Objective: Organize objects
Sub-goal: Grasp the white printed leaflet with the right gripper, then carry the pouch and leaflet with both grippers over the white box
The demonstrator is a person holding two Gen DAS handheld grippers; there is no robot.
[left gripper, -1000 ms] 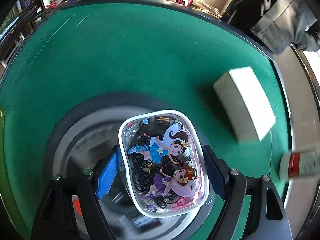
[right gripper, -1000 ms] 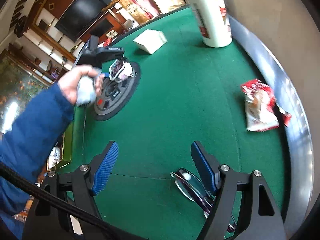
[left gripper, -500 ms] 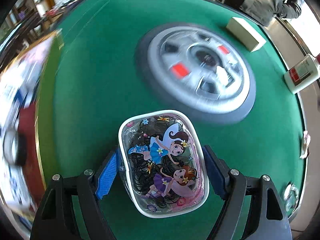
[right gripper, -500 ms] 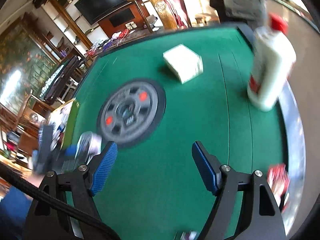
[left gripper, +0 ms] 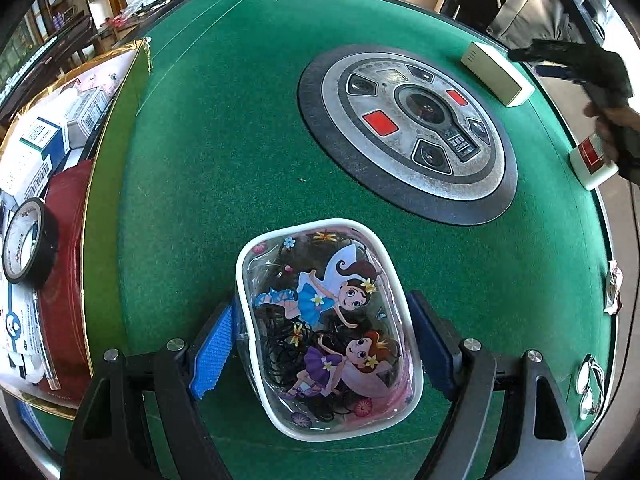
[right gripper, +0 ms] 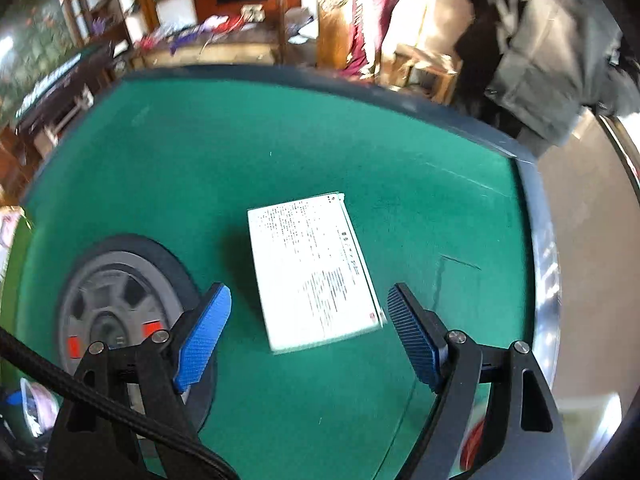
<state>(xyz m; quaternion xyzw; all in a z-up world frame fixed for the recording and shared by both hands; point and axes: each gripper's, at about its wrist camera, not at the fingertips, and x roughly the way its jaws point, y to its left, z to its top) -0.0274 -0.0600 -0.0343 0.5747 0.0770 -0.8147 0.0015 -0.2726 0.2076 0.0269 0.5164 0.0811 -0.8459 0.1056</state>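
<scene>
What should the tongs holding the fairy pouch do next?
Probably carry the pouch sideways over the green flap into the box at the table's edge. The left tongs grip it above bare felt, and that box already holds tape and small cartons, so it looks like the collecting place. The right tongs are open above the white box.

Left tongs (left gripper: 326, 336) clamp a pouch; right tongs (right gripper: 308, 334), just widening, hold nothing.
</scene>
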